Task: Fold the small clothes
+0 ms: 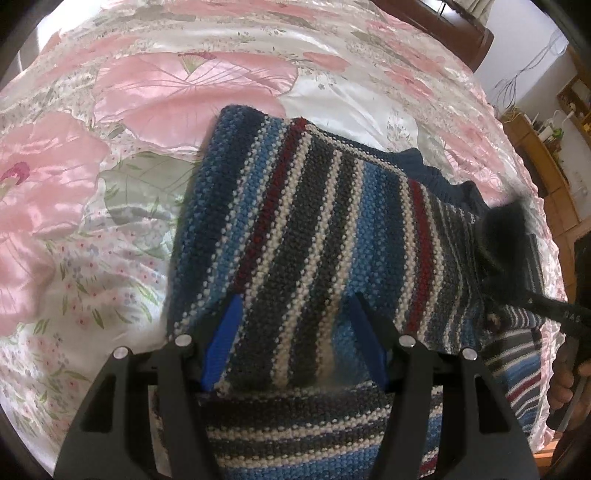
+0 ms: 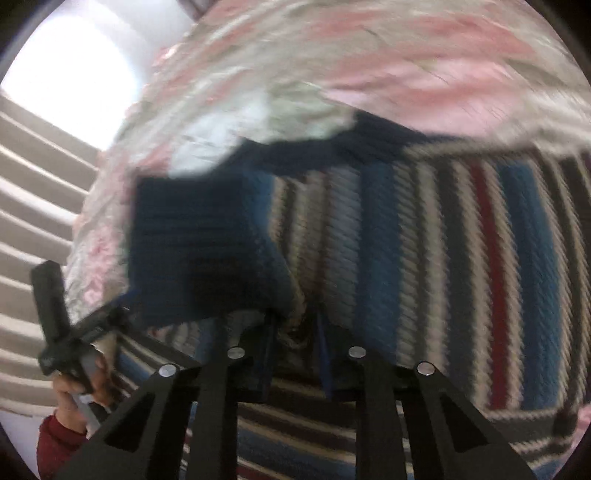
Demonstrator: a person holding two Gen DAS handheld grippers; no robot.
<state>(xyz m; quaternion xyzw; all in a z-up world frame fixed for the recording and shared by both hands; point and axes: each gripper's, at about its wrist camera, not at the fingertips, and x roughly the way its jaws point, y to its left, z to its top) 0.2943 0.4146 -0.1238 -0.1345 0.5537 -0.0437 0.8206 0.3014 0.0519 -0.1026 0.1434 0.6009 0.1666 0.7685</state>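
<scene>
Folding the sweater (image 1: 314,229) on the bed (image 1: 110,184), I spread my left gripper (image 1: 295,339) over it, my right gripper (image 2: 295,354) seemingly clamps its hem through blur; next, carry that edge across.

I was working over a bed covered by a glossy satin spread (image 1: 155,110) printed with big pink lotus blooms and pale green leaves. A dark wooden headboard (image 1: 476,33) rose at its far end against a white wall (image 1: 532,70). To my right stood wooden shelves (image 1: 546,155) crowded with small items. On the other side, daylight glared through a window (image 2: 70,77) above pale horizontal slats (image 2: 33,229).
</scene>
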